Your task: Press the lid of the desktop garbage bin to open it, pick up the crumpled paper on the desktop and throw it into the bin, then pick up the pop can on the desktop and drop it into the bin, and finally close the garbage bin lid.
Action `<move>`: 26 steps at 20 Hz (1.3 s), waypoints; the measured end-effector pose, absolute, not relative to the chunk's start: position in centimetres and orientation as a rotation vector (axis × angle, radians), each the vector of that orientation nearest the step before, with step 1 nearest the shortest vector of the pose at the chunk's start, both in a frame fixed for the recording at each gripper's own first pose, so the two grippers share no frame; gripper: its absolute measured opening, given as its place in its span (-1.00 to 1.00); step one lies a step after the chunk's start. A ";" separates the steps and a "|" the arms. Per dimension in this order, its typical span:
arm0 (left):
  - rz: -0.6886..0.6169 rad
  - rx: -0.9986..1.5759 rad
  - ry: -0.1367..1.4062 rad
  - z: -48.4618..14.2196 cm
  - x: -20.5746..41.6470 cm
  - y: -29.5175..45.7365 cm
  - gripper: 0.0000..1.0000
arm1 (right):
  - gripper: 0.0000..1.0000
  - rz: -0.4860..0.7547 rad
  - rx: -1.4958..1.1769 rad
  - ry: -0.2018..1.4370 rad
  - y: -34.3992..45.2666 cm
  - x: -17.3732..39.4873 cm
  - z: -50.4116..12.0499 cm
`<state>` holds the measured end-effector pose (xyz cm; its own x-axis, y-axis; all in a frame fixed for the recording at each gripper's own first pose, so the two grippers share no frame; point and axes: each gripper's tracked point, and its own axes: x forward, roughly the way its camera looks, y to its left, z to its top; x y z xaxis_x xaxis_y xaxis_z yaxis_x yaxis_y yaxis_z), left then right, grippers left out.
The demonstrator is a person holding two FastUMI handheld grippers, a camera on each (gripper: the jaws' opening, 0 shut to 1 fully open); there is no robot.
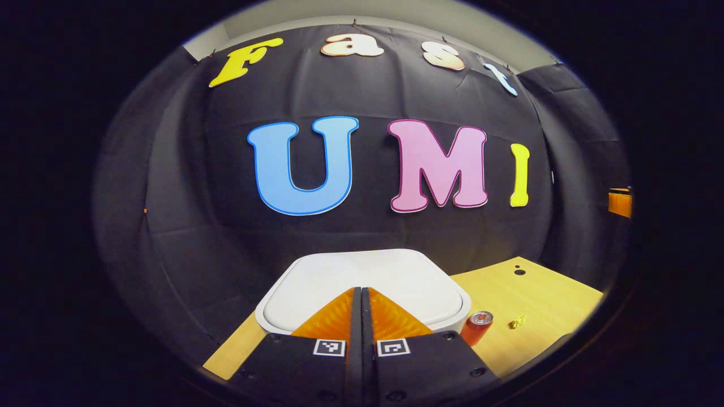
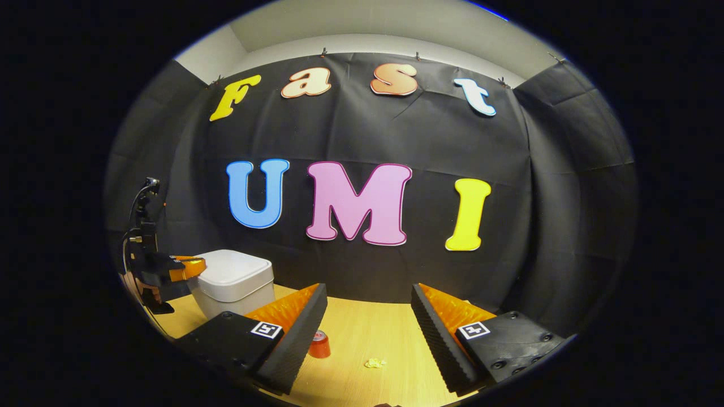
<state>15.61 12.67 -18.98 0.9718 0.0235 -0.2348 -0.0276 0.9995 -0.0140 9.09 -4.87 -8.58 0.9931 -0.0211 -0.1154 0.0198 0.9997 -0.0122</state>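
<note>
Left claw [image 1: 361, 291] closed over shut bin lid [image 1: 362, 277], right claw [image 2: 369, 314] open, can [image 2: 320, 343] and crumpled paper [image 2: 374, 363] on desk [image 2: 367, 333]

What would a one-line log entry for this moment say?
bin: lid down | left gripper: shut, over lid | right gripper: open | paper, can: on desk

Garbage bin [image 2: 235, 282]: white lid, pale grey-white body, plain, unpatterned. Lid [image 1: 362, 282] seen as smooth off-white in left gripper view. Pop can [image 1: 477, 327]: orange-red side, silver top; red also noted in right gripper view [image 2: 319, 345]. Crumpled paper [image 2: 374, 363]: pale yellow; seen as yellow [image 1: 516, 322] near desktop's right edge. Desktop [image 2: 373, 333]: light wood tone, faint grain; two small dark dots [image 1: 518, 269] seen toward far right corner.
</note>
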 end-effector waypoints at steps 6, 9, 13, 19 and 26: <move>0.020 0.040 0.268 -17.4 16.1 12.7 -0.87 | 0.93 -0.089 -0.048 0.100 -5.0 7.4 -6.5; 0.026 0.043 0.199 -14.0 15.9 13.0 -0.89 | 0.93 -0.096 -0.073 0.094 -4.2 6.6 -5.9; 0.006 0.032 0.088 -8.4 14.6 12.2 -0.89 | 0.93 -0.104 -0.086 0.087 -3.2 5.7 -5.2; 0.023 -0.186 0.074 -5.3 8.8 8.1 -0.88 | 0.93 -0.083 -0.071 0.123 -1.5 5.3 -5.9; -0.095 -0.233 0.117 -5.1 3.1 1.4 -0.72 | 0.93 -0.101 -0.108 0.192 -2.4 6.0 -8.5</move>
<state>3.06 1.41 -5.09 0.9888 -0.1069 -0.1045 0.0798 0.9685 -0.2357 5.98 -2.39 -8.45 0.9766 -0.1103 -0.1848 0.0897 0.9891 -0.1166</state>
